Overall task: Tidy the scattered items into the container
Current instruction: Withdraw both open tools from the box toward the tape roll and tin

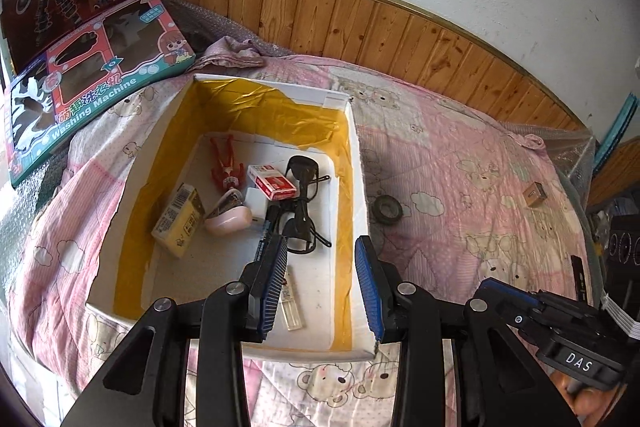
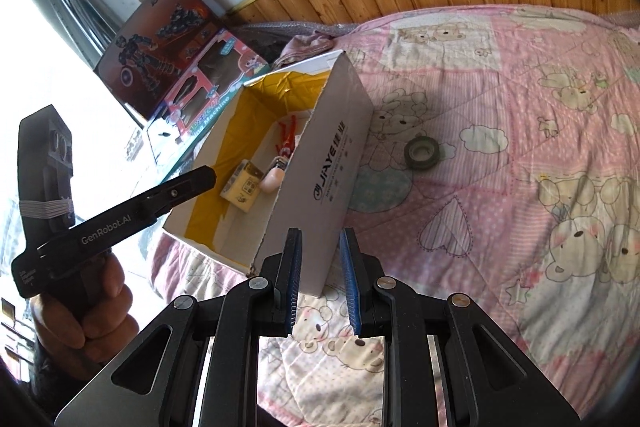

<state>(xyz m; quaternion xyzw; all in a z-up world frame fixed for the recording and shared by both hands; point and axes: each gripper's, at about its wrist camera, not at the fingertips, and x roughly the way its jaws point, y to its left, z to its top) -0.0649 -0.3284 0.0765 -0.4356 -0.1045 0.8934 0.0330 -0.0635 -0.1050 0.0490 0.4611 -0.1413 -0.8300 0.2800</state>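
Observation:
A white cardboard box (image 1: 358,163) lined with yellow tape lies open on the pink quilt. Inside it are a red figure (image 1: 226,167), a red-and-white small pack (image 1: 272,183), black glasses (image 1: 302,203), a pink case (image 1: 228,217), a yellow carton (image 1: 180,223) and a clear pen case (image 1: 291,303). My left gripper (image 1: 322,243) hovers open over the box's near right part, holding nothing. A dark tape roll (image 1: 387,209) and a small brown box (image 1: 535,194) lie on the quilt to the right of the box. My right gripper (image 2: 321,235) is open and empty just before the box's near corner (image 2: 320,283); the tape roll (image 2: 423,151) lies beyond it to the right.
Two toy boxes (image 1: 96,83) lean against the wall behind the box on the left. A wood-panelled wall (image 1: 400,27) runs behind the bed. A hand (image 2: 96,299) holds the left tool at the left of the right wrist view. Dark equipment (image 1: 624,243) stands past the bed's right edge.

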